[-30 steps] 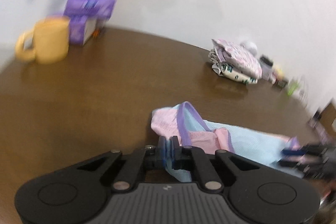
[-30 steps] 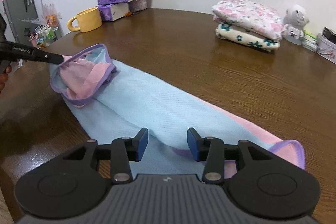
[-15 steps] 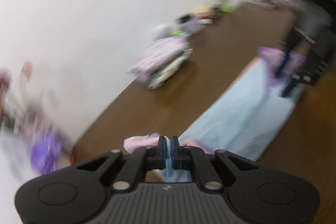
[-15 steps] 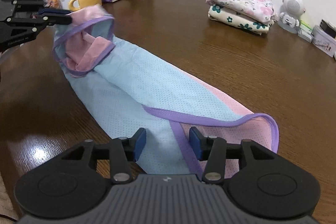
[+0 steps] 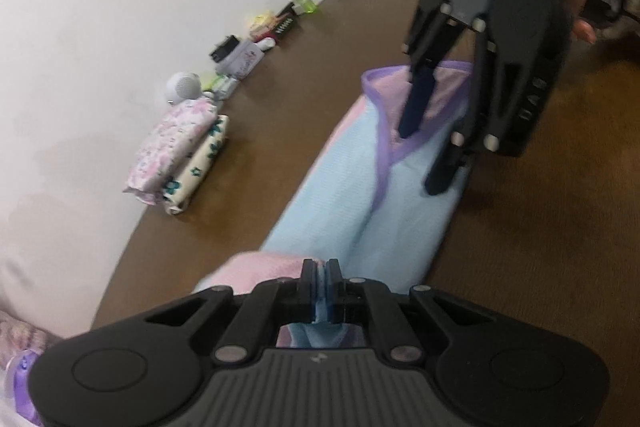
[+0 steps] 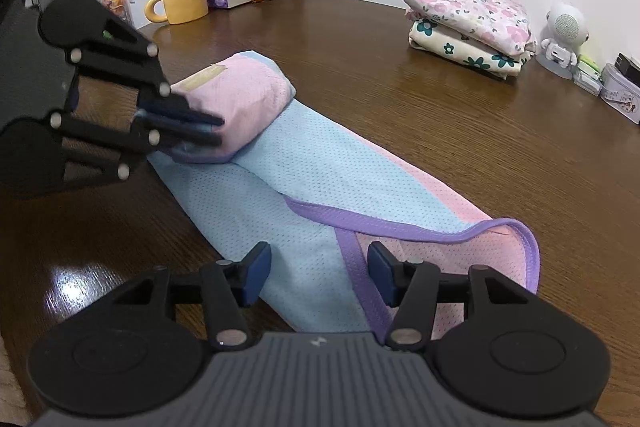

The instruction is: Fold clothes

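Mid-fold step. The garment (image 6: 320, 195), blue mesh with pink panels and purple trim, lay in a long strip across the table (image 6: 480, 131). The left gripper (image 6: 218, 131) was clamped on the far end, which sat doubled over as a pink roll on top of the blue strip. In the left wrist view blue and pink cloth showed pinched between its closed fingers (image 5: 308, 291).

The right gripper (image 6: 318, 273) hung just over the near end with its jaws opening. Cloth lay under the gap, the purple hem running between the fingers, but the pads didn't press on it, so nothing was held there.

Next move, as a guess: either the left carries the rolled end further toward the near end, or the right drops and pinches the near hem to bring it up. Either way, edges need to line up, and the mesh looks limp, so it could sag or slip out of square.

Versus a second earlier: the far end was then lifted and open like a pouch, held up off the table; now it was turned over and laid down as a neat pink roll. The left camera view had swung round, from facing the mug and tissue boxes to facing the right gripper. The right jaws stood wider than before and had barely shifted.

Folded stack (image 6: 468, 23) sat well apart near the wall, untouched.
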Motion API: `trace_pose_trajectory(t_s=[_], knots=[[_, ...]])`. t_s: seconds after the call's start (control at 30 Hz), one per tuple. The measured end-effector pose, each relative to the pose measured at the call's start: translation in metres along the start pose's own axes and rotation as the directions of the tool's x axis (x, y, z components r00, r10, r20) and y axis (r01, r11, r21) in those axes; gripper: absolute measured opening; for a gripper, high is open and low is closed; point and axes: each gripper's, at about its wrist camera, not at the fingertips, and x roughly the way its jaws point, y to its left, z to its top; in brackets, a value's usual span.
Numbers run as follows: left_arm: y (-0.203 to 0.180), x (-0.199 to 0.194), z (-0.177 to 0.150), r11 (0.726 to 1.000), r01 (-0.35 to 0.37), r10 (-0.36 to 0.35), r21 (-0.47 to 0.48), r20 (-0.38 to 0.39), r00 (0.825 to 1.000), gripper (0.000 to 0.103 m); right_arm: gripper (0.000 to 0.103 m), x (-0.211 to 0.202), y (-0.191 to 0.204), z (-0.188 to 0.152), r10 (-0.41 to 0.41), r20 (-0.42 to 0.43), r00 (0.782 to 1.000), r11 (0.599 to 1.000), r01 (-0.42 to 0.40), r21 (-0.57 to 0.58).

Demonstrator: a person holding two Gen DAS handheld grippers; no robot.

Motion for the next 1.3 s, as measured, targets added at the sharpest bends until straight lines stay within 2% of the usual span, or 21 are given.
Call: trace_pose_trajectory(t_s=[0.23, 0.3, 0.37, 0.43, 0.53, 0.6, 0.7, 0.77, 0.97, 1.03, 1.1, 1.13, 1.17, 1.23, 1.3], knots=[[0.002, -0.001, -0.007, 0.999, 0.027, -0.028, -0.029, -0.021, 0.999, 0.004, 0.059, 0.000, 0.002, -0.002, 0.004, 0.009, 1.000, 1.000, -0.004, -0.006], [0.005, -0.003, -0.008, 0.997, 0.049, -0.050, -0.068, -0.021, 0.999, 0.011, 0.059, 0.000, 0.001, -0.002, 0.004, 0.010, 1.000, 1.000, -0.004, -0.005], [0.014, -0.008, -0.008, 0.986, 0.079, -0.082, -0.147, -0.012, 0.997, 0.026, 0.059, 0.000, 0.001, -0.002, 0.004, 0.010, 1.000, 1.000, -0.004, -0.004], [0.030, -0.018, -0.010, 0.959, 0.118, -0.116, -0.257, 0.023, 0.993, 0.036, 0.060, 0.000, 0.000, -0.002, 0.007, 0.008, 1.000, 1.000, -0.007, 0.000], [0.058, -0.035, -0.015, 0.906, 0.159, -0.138, -0.392, 0.082, 0.987, 0.037, 0.060, -0.007, -0.005, -0.001, 0.024, 0.021, 0.999, 0.999, -0.024, 0.029], [0.076, -0.041, -0.018, 0.882, 0.143, -0.108, -0.448, 0.102, 0.989, 0.037, 0.060, -0.015, -0.010, 0.002, 0.013, 0.049, 0.999, 0.999, -0.016, 0.042], [0.093, -0.031, -0.021, 0.857, 0.102, -0.075, -0.506, 0.074, 0.994, 0.033, 0.060, -0.023, -0.020, 0.010, -0.033, 0.088, 0.996, 0.998, 0.028, 0.055], [0.098, -0.020, -0.024, 0.842, 0.114, -0.101, -0.528, 0.054, 0.993, 0.030, 0.060, -0.021, -0.027, 0.014, -0.054, 0.097, 0.994, 0.996, 0.047, 0.070], [0.084, 0.002, -0.035, 0.841, 0.183, -0.205, -0.509, 0.013, 0.979, 0.030, 0.060, -0.003, -0.033, 0.020, -0.080, 0.081, 0.994, 0.995, 0.074, 0.070], [0.081, -0.002, -0.037, 0.841, 0.181, -0.200, -0.510, 0.018, 0.980, 0.031, 0.060, 0.004, -0.034, 0.021, -0.080, 0.062, 0.995, 0.995, 0.075, 0.072], [0.092, -0.010, -0.044, 0.804, 0.173, -0.179, -0.569, 0.046, 0.983, 0.032, 0.060, 0.011, -0.036, 0.020, -0.077, 0.042, 0.996, 0.994, 0.073, 0.082], [0.101, -0.016, -0.049, 0.767, 0.170, -0.168, -0.619, 0.062, 0.984, 0.036, 0.060, 0.012, -0.036, 0.020, -0.075, 0.038, 0.996, 0.994, 0.072, 0.086], [0.111, -0.019, -0.057, 0.721, 0.164, -0.158, -0.673, 0.070, 0.985, 0.044, 0.060, 0.013, -0.036, 0.019, -0.074, 0.038, 0.997, 0.994, 0.070, 0.089], [0.131, -0.024, -0.073, 0.618, 0.148, -0.139, -0.772, 0.078, 0.987, 0.052, 0.060, 0.013, -0.037, 0.018, -0.074, 0.038, 0.997, 0.993, 0.070, 0.095], [0.148, -0.018, -0.092, 0.503, 0.138, -0.170, -0.853, 0.059, 0.984, 0.053, 0.061, 0.013, -0.037, 0.018, -0.076, 0.035, 0.996, 0.993, 0.072, 0.098]])
